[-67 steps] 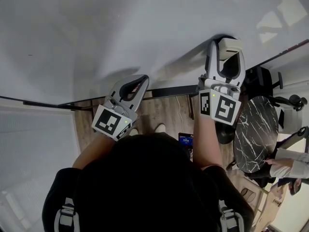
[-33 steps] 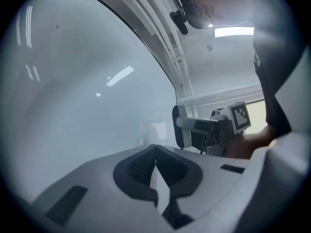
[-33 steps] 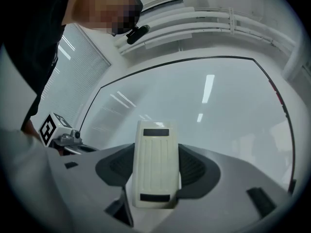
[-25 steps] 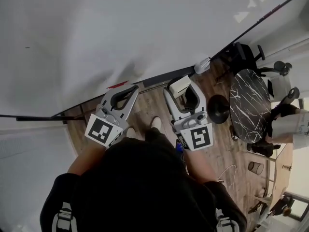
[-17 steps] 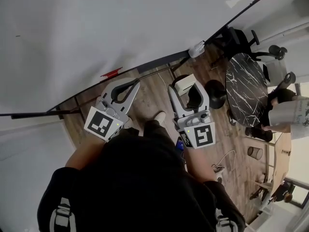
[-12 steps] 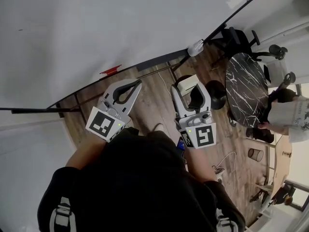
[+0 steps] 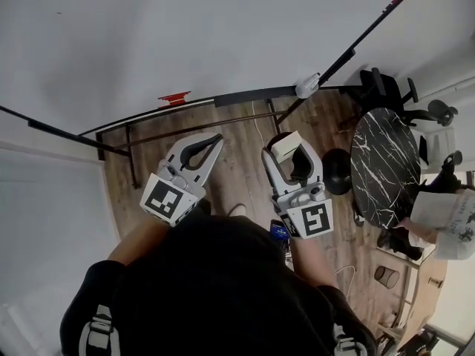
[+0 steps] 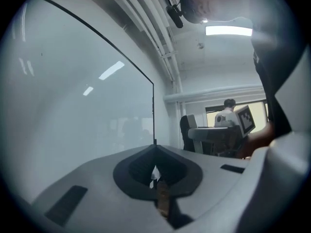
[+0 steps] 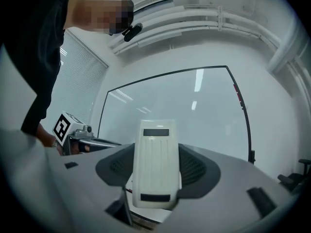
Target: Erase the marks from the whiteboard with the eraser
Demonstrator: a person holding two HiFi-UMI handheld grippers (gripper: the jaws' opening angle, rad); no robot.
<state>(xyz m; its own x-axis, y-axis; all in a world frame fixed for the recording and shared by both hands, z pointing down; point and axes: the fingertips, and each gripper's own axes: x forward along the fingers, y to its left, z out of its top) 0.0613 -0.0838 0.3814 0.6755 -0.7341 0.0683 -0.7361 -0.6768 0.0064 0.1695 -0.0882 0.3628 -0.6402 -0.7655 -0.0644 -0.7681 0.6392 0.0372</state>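
Observation:
The whiteboard [image 7: 185, 28] fills the top of the head view and looks white all over, apart from a tiny dark speck [image 7: 59, 12]. My right gripper [image 7: 289, 144] is shut on the cream eraser [image 7: 284, 146] and holds it over the wooden floor, away from the board. In the right gripper view the eraser [image 9: 155, 164] sits upright between the jaws, with the whiteboard [image 9: 184, 110] behind it. My left gripper [image 7: 214, 139] is shut and holds nothing. Seen from the left gripper view, its tips [image 8: 154, 150] meet beside the whiteboard [image 8: 73, 106].
A red marker [image 7: 174, 97] and a white object [image 7: 306, 85] lie on the board's tray. The board's stand legs [image 7: 130, 158] cross the wooden floor. To the right stand a black marble table [image 7: 386, 169] and an office chair [image 7: 386, 87], with a seated person [image 7: 445, 213].
Both grippers have come down off the whiteboard, the right one bringing the eraser with it. The view has pulled back, so more floor and the board's tray show.

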